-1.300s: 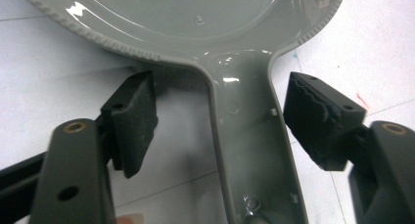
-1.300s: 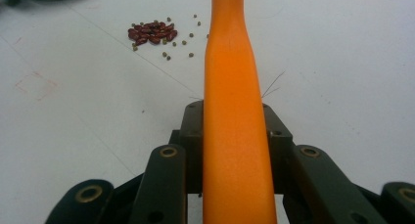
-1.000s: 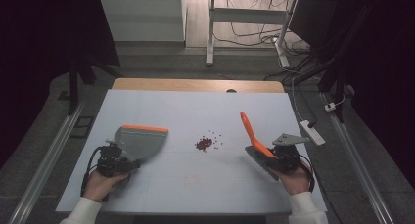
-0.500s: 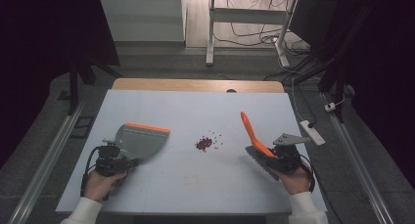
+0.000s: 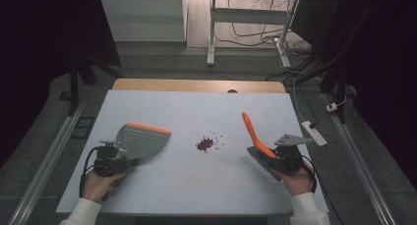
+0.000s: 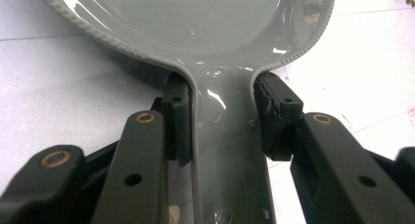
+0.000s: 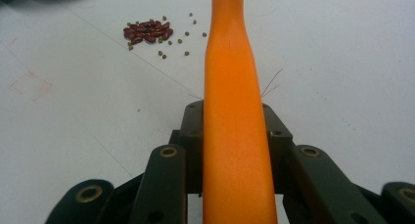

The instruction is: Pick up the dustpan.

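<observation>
A grey dustpan point(image 5: 140, 140) with an orange front lip lies on the white table point(image 5: 196, 107) at the left. My left gripper point(image 5: 129, 160) is shut on its handle. In the left gripper view both pads press the handle's sides below the dustpan point(image 6: 195, 18), with my left gripper point(image 6: 222, 99) behind it. At the right, my right gripper point(image 5: 265, 154) is shut on an orange-handled brush point(image 5: 251, 130), whose handle slants up and away. The brush handle point(image 7: 235, 111) runs between the jaws of my right gripper point(image 7: 234, 119). A small pile of dark red beans point(image 5: 205, 144) point(image 7: 147, 32) lies between the two tools.
Small green specks are scattered around the bean pile. A white power strip point(image 5: 313, 132) lies just off the table's right edge. A wooden strip point(image 5: 196, 85) runs along the far edge, and a white desk frame point(image 5: 211, 38) with cables stands beyond it.
</observation>
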Demonstrator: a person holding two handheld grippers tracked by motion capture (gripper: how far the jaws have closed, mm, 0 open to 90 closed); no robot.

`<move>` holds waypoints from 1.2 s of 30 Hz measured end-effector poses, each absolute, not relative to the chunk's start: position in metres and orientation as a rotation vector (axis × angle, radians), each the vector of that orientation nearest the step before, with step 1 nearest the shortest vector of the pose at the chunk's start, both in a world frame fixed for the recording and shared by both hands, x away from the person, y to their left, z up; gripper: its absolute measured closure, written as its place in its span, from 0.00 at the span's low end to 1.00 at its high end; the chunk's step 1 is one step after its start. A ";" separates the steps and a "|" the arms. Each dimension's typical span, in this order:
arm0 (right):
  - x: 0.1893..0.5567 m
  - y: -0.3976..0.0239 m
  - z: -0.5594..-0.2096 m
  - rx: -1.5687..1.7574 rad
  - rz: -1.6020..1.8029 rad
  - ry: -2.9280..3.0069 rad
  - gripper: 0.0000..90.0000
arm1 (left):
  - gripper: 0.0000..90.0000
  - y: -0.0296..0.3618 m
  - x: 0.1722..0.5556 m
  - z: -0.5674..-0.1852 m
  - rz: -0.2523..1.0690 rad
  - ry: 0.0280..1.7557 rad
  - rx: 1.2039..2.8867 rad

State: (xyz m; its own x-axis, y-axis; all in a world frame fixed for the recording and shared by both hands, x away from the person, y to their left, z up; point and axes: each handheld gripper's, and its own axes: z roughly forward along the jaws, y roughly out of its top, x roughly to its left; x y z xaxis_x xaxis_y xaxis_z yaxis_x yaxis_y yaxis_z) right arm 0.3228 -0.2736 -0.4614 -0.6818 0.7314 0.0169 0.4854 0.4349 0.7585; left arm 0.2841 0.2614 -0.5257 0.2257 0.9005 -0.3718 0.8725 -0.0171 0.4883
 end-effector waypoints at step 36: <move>0.332 -0.264 -0.467 1.107 1.083 2.351 0.77 | 0.68 0.272 0.312 -0.520 0.123 1.299 1.877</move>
